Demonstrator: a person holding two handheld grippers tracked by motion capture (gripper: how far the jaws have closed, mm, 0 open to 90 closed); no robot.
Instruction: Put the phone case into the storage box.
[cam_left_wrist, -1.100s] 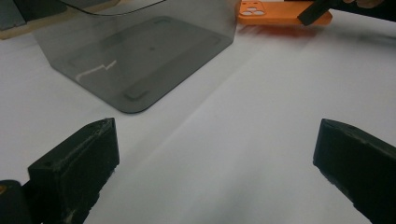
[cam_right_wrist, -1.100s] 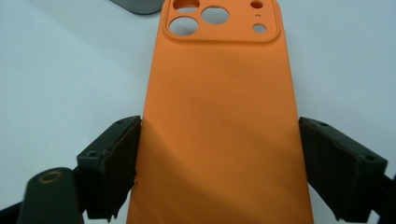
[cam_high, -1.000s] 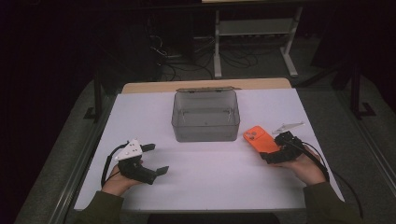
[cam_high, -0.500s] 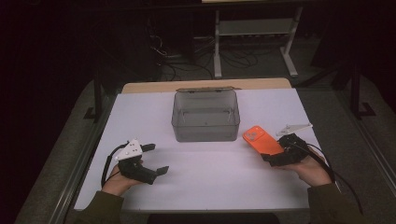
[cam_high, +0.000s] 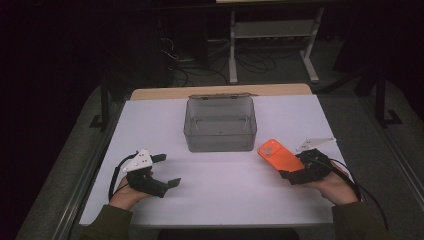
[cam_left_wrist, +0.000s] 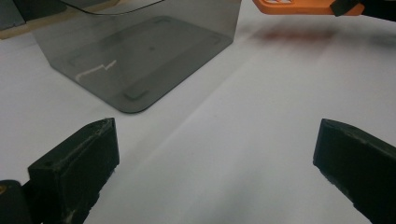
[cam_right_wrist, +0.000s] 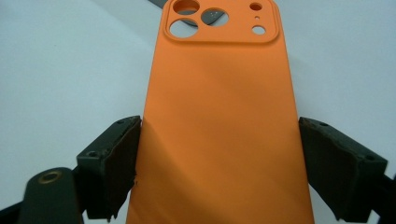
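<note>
Here, right gripper (cam_right_wrist: 219, 154) clamps smooth orange phone case (cam_right_wrist: 219, 121) (rounded cutouts).

High view: fixed above the near edge of the tabletop (cam_high: 220, 200), looking forward and down, far enough off to take in the whole white surface, the clear bin (cam_high: 220, 125) at its middle, both forearms at the bottom and dark floor beyond.

Left gripper view: mounted on the left tongs (cam_left_wrist: 210, 177), very low and close to the tabletop, facing along the two black jaws toward the bin (cam_left_wrist: 135, 56); orange phone case (cam_left_wrist: 299, 5) at the top right edge, shared with both other views.

Right gripper view: mounted on the right tongs (cam_right_wrist: 219, 158), extremely near, aimed along the case (cam_right_wrist: 219, 116); same case seen small at the right (cam_high: 280, 155) from above.
</note>
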